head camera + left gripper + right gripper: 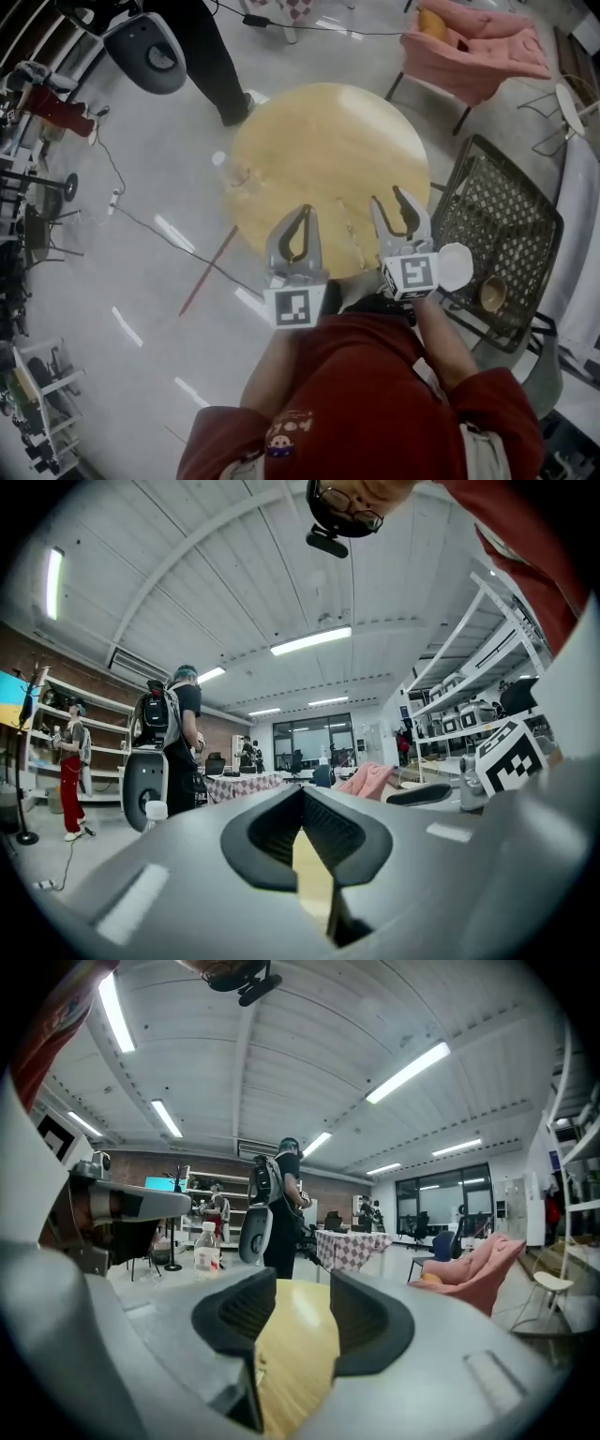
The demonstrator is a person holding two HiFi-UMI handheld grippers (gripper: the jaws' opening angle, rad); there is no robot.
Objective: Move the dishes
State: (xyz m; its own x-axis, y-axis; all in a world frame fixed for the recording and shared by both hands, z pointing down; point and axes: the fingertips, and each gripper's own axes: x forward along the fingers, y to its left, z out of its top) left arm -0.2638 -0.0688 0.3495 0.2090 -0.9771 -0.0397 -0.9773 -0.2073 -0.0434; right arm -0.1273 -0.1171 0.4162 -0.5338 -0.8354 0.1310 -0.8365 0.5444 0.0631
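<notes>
The fingers point(272, 832) of the left gripper point(302, 794) are pressed together with nothing between them, while those of the right gripper point(300, 1288) stand apart and empty, showing only a strip of the round wooden table point(328, 141) in their gap. In the head view both tools sit side by side at the table's near edge, low in the frame's centre, each carrying its marker cube point(411, 275), above the red sleeves of the person holding them. The dishes are off the table at right of the frame: a white dish point(457, 266) just beside the right gripper's cube and a brown bowl point(492, 293) near it, both over the seat of a black mesh chair point(506, 216). A water bottle point(225, 171) stands at the table's left edge. A person in black point(211, 56) stands at upper left and a pink-draped chair point(478, 42) at upper right.
</notes>
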